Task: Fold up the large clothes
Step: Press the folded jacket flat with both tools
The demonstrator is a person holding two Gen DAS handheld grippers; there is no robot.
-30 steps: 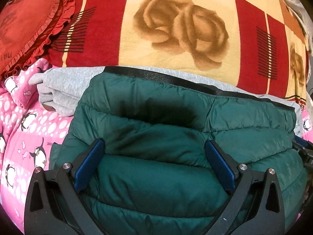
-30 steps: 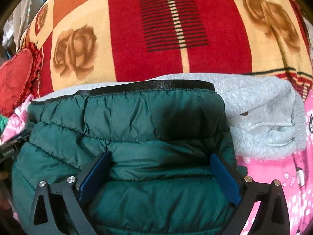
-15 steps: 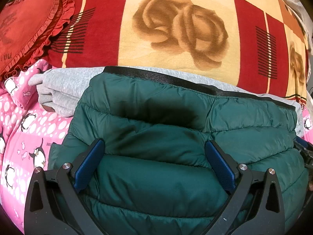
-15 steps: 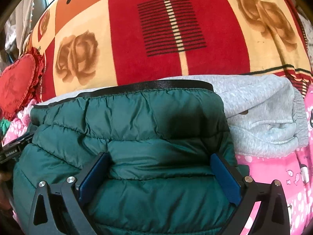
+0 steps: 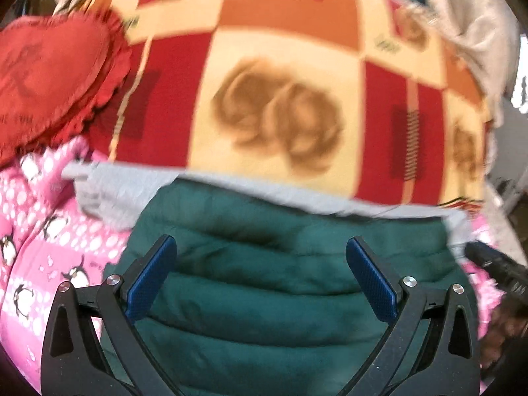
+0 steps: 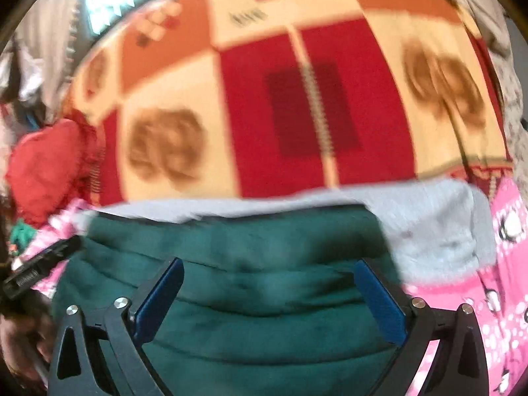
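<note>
A dark green quilted puffer jacket point(image 5: 280, 290) lies folded in a thick block on the bed, also filling the lower middle of the right wrist view point(image 6: 257, 297). It rests on a folded grey sweatshirt point(image 5: 109, 194) that sticks out to the right in the right wrist view point(image 6: 439, 231). My left gripper point(image 5: 260, 264) is open above the jacket, its blue pads point(image 5: 150, 283) wide apart and holding nothing. My right gripper point(image 6: 269, 283) is open too, over the jacket's right half. Both views are blurred by motion.
A red, cream and orange rose-print blanket point(image 5: 280, 99) is heaped behind the clothes. A red heart-shaped frilled cushion point(image 5: 49, 76) lies at the left. The pink penguin-print sheet point(image 5: 39, 247) covers the bed. The other gripper's black tip point(image 5: 495, 264) shows at the right edge.
Both grippers have pulled back and up from the jacket, so more blanket and room show above. Their jaws stay open. The jacket lies as before.
</note>
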